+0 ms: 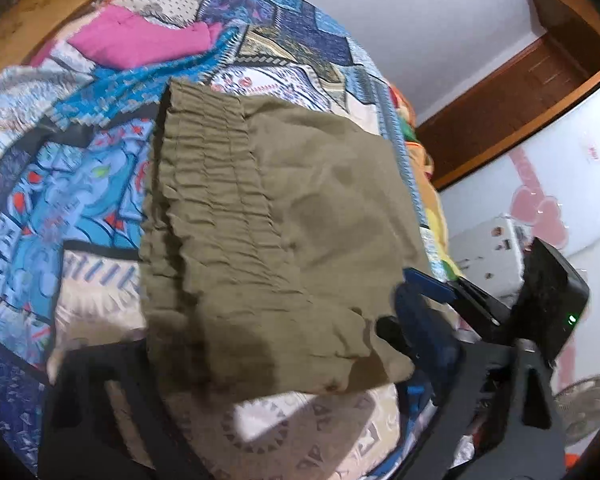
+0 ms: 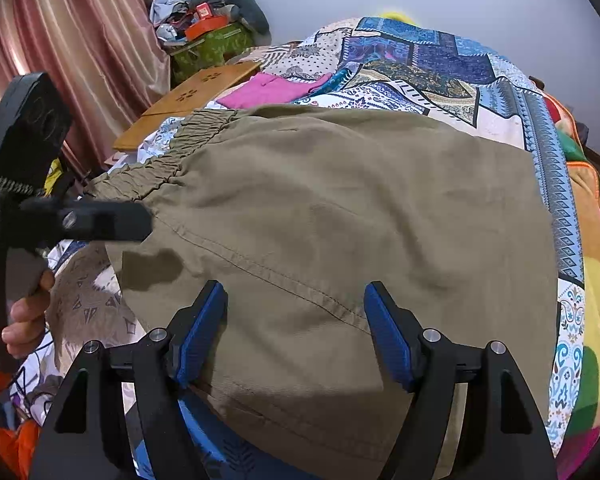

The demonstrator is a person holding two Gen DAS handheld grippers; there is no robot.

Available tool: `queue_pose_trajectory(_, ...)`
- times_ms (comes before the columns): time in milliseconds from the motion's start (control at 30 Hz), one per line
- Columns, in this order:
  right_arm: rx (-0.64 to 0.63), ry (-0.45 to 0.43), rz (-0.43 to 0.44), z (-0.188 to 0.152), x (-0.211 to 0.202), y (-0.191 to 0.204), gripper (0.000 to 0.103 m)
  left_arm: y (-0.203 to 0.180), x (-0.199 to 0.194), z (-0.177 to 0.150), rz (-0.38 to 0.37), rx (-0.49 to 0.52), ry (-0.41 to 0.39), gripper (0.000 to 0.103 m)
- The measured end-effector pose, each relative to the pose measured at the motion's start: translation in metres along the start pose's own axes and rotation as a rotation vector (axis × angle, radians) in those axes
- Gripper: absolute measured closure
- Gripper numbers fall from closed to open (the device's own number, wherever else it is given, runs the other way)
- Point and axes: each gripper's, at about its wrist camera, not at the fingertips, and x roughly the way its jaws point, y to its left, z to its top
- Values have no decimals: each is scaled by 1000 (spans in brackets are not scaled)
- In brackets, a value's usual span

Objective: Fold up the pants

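Olive-green pants lie folded on a patchwork bedspread, elastic waistband at the far left. They also show in the left wrist view, waistband on the left. My right gripper is open, its blue pads spread just above the near edge of the pants, holding nothing. My left gripper shows in the right wrist view as a dark finger at the pants' left edge below the waistband. In its own view the fabric hides its fingertips, so its state is unclear.
A pink garment lies on the bed beyond the pants. A wooden board and a cluttered green stand are at the far left by a curtain. A white appliance and fan stand beside the bed.
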Motion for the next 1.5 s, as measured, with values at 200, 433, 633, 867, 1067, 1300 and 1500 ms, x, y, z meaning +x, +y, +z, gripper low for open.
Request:
queue_pose_trajectory(200, 19, -8, -23, -1, -9, -2, 34, 4, -11, -3, 84, 57, -19, 55)
queue_pose_trajectory(433, 61, -49, -66, -8, -32, -20, 34, 3, -36, 2, 253, 139, -120, 58)
queue_pose_trajectory(633, 131, -46, -118, -22, -44, -45, 34, 9, -63, 9, 452, 203, -207, 58)
queue_pose_trajectory(867, 136, -20, -147, -39, -39, -45, 34, -12, -84, 24, 500, 283, -265, 60)
queue_pose_trajectory(1067, 194, -26, -94, -40, -33, -51, 34, -78, -89, 35, 464, 434, -340, 65)
queue_pose_trajectory(1300, 204, -43, -85, -44, -33, -49, 34, -164, -65, 36, 310, 603, -340, 71)
queue_pose_trajectory(1500, 211, -55, -73, -46, -35, -50, 34, -203, -11, 30, 220, 656, -221, 79)
